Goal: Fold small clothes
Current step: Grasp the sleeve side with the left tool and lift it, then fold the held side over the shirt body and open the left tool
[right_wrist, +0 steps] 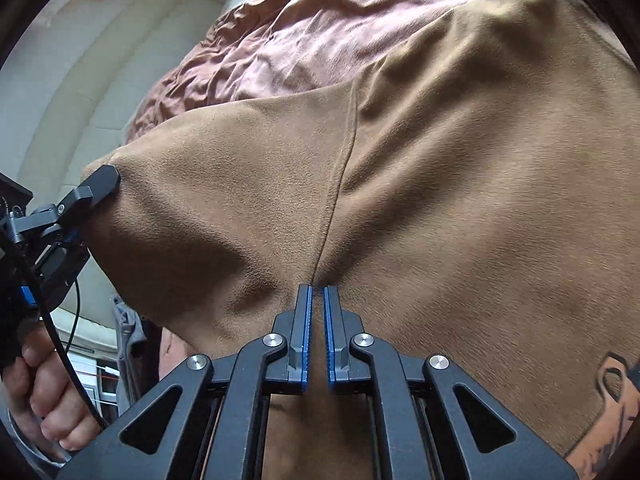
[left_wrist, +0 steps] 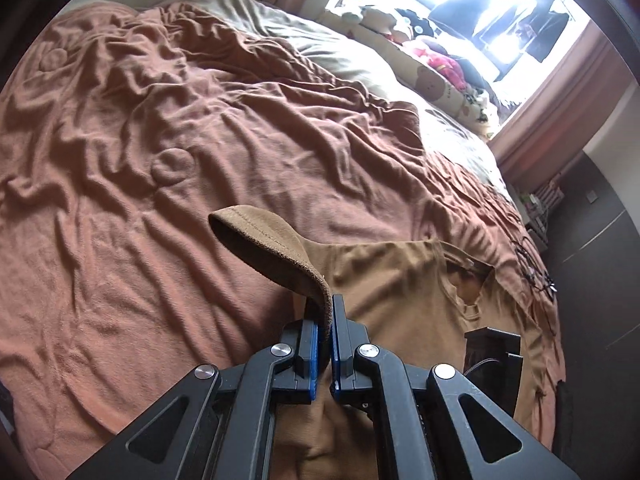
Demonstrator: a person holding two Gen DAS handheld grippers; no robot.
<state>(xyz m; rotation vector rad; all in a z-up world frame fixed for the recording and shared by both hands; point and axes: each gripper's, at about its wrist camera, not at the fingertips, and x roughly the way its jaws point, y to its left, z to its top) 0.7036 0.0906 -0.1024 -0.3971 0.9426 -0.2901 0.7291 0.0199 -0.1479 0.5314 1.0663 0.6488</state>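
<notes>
A brown T-shirt (left_wrist: 400, 280) lies on the bed with its collar (left_wrist: 468, 280) toward the right. My left gripper (left_wrist: 326, 304) is shut on the hem of one sleeve (left_wrist: 264, 236), which curls up and away from the jaws, lifted off the blanket. In the right wrist view the shirt (right_wrist: 460, 160) fills most of the picture. My right gripper (right_wrist: 317, 290) is shut on a pinch of its fabric where the sleeve seam (right_wrist: 344, 184) runs down into the fingertips. The left gripper (right_wrist: 100, 180) shows at the left edge, holding the stretched sleeve end, with a hand (right_wrist: 40, 392) below it.
A wrinkled rust-brown blanket (left_wrist: 180, 140) covers the bed, with an olive duvet (left_wrist: 280, 32) behind. Pillows and soft toys (left_wrist: 436, 64) lie under the bright window. Dark cables (left_wrist: 536, 268) rest near the bed's right edge, beside dark floor (left_wrist: 600, 300). An orange-and-black patterned patch (right_wrist: 612, 400) sits at lower right.
</notes>
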